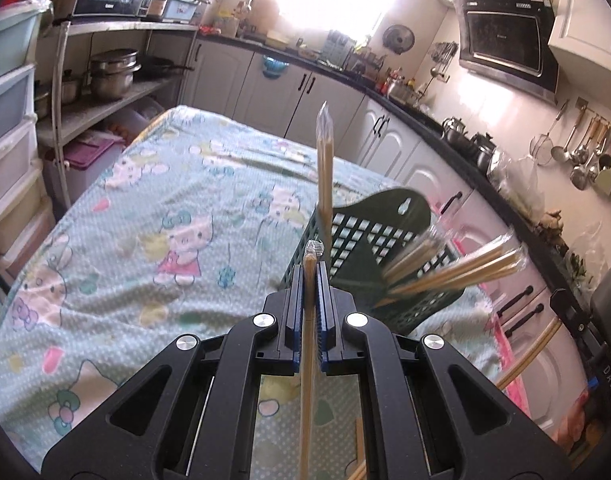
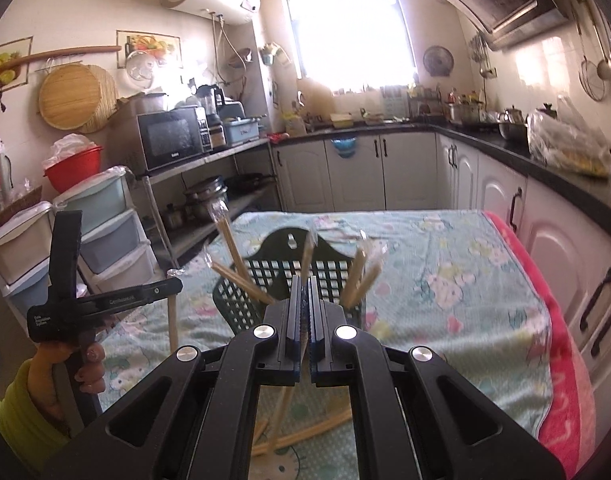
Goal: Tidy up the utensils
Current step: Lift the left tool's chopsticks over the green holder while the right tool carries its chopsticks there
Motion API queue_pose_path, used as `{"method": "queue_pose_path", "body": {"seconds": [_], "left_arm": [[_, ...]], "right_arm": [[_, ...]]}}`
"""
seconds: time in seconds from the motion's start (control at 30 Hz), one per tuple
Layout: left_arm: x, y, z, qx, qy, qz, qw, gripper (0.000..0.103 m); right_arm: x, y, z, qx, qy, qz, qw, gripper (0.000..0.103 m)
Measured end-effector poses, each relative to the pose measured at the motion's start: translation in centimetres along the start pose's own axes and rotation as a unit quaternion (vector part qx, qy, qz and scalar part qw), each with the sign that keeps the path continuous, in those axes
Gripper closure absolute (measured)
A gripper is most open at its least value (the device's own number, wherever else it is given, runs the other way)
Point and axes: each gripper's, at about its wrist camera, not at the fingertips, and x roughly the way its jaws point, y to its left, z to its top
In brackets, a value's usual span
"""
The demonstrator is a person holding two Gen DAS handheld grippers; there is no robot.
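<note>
My left gripper (image 1: 310, 269) is shut on a wrapped pair of bamboo chopsticks (image 1: 306, 380), which runs up between the blue pads, its clear wrapper tip poking out above. In front stands a dark green slotted basket (image 1: 385, 240) holding several wrapped chopsticks (image 1: 445, 272), one upright (image 1: 325, 160). My right gripper (image 2: 304, 280) is shut on another wrapped pair (image 2: 284, 412), just before the same basket (image 2: 241, 304). The left gripper (image 2: 177, 283) shows in the right wrist view too, held by a hand (image 2: 89, 364), its pair (image 2: 172, 320) hanging down.
The basket stands on a table under a cartoon-print cloth (image 1: 165, 208) with a pink edge (image 2: 565, 360). Loose chopsticks (image 2: 309, 436) lie on the cloth below my right gripper. Plastic drawers (image 2: 105, 232) stand to the left, kitchen cabinets (image 2: 485, 184) to the right and behind.
</note>
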Motion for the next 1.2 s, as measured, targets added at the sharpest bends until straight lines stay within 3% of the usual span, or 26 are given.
{"method": "queue_pose_path", "body": {"seconds": [0.47, 0.9, 1.2], "left_arm": [[-2.8, -2.5, 5.3, 0.022, -0.069, -0.017, 0.9972, 0.1], [-6.3, -5.2, 10.1, 0.051, -0.148, -0.016, 0.9875, 0.1], [-5.1, -5.4, 10.5, 0.056, -0.15, -0.003, 0.9872, 0.1]], "right_arm": [[-2.0, 1.2, 5.4, -0.023, -0.073, 0.009, 0.997, 0.1], [-2.3, 3.8, 11.0, -0.047, -0.131, 0.041, 0.989, 0.1], [-0.7, 4.7, 13.1, -0.05, -0.141, 0.052, 0.987, 0.1]]}}
